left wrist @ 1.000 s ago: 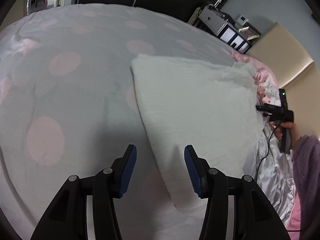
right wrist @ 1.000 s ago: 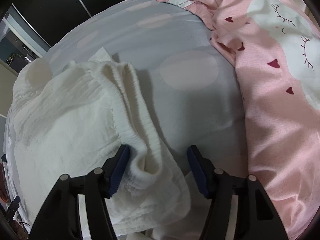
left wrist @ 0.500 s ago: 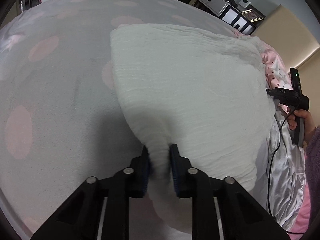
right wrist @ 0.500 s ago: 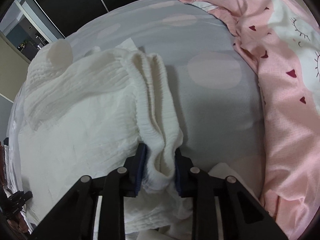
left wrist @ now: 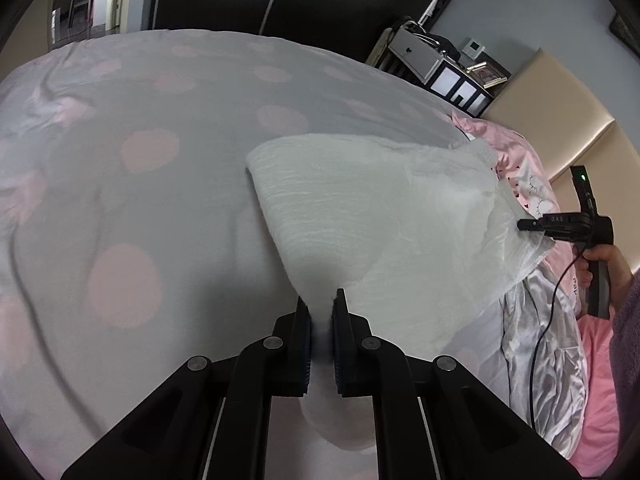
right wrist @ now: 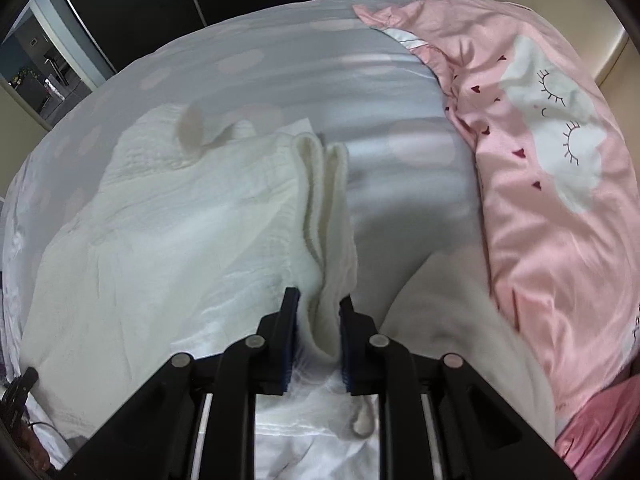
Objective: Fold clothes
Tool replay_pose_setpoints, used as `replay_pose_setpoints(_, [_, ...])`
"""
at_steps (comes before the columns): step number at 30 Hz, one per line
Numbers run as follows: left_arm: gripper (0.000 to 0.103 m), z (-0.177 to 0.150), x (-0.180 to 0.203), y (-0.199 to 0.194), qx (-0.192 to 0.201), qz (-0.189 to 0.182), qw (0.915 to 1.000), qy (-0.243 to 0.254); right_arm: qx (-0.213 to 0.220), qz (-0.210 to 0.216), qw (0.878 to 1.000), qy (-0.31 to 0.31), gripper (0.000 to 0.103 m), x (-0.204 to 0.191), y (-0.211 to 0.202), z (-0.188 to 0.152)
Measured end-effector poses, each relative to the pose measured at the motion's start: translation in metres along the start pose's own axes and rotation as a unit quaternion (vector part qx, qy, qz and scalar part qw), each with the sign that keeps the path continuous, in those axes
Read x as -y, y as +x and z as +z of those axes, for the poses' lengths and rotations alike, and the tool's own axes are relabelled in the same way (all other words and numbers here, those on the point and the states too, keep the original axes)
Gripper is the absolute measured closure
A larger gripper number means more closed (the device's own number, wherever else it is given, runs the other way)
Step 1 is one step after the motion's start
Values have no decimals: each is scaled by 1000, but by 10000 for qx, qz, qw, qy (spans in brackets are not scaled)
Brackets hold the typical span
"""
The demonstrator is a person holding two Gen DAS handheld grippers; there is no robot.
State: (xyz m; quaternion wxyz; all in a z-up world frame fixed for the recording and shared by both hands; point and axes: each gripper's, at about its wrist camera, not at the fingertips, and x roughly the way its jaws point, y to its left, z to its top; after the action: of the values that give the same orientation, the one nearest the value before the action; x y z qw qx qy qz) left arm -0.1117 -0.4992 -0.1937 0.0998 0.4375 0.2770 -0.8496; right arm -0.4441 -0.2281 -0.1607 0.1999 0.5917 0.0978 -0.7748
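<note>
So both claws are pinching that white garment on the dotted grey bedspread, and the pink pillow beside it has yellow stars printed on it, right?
Nearly. The left claw and right claw are closing on the white garment over the dotted bedspread. But the pink pillow has no stars: the right claw's view shows dark red hearts and white clouds with eyelashes.

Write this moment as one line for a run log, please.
left gripper: closing on white garment corner | right gripper: closing on its ribbed waistband | surface: dotted bedspread

My matte black two-finger left gripper (left wrist: 321, 304): blue ribbed pads, silver pivot screws. Black right gripper (right wrist: 316, 312) likewise; black cable, possibly fuzzy purple sleeve (left wrist: 628, 320).
</note>
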Motion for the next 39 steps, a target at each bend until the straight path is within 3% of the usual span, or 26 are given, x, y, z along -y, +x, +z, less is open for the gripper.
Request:
replay_pose_setpoints(4, [94, -15, -30, -35, -148, 83, 9998, -132, -165, 315, 9992, 156, 86, -8, -17, -34])
replay_pose_setpoints(12, [94, -65, -72, -107, -385, 416, 9983, 128, -150, 965, 9943, 425, 86, -43, -47, -160])
replay_pose_setpoints(22, [94, -115, -95, -145, -800, 1177, 9872, 723, 102, 1923, 9704, 1455, 86, -51, -46, -308])
replay_pose_setpoints(26, [94, -123, -100, -132, -1040, 1462, 9802, 840, 212, 1994, 9666, 1599, 86, -49, -30, -330])
replay_pose_setpoints(30, [93, -131, -113, -108, -1359, 1732, 9741, 519, 268, 1825, 9724, 1431, 86, -53, -19, -336])
replay_pose_setpoints(34, [83, -137, -129, -101, -1519, 1815, 9716, -1, 164, 1740, 9742, 1431, 85, -55, -7, -343])
replay_pose_setpoints(36, [69, -142, -136, -103, -1589, 1918, 9683, -196, 125, 1760, 9729, 1492, 84, -55, -3, -344])
replay_pose_setpoints(39, [67, -149, -149, -108, -1625, 1999, 9649, -513, 81, 1743, 9717, 1594, 79, -63, 7, -342])
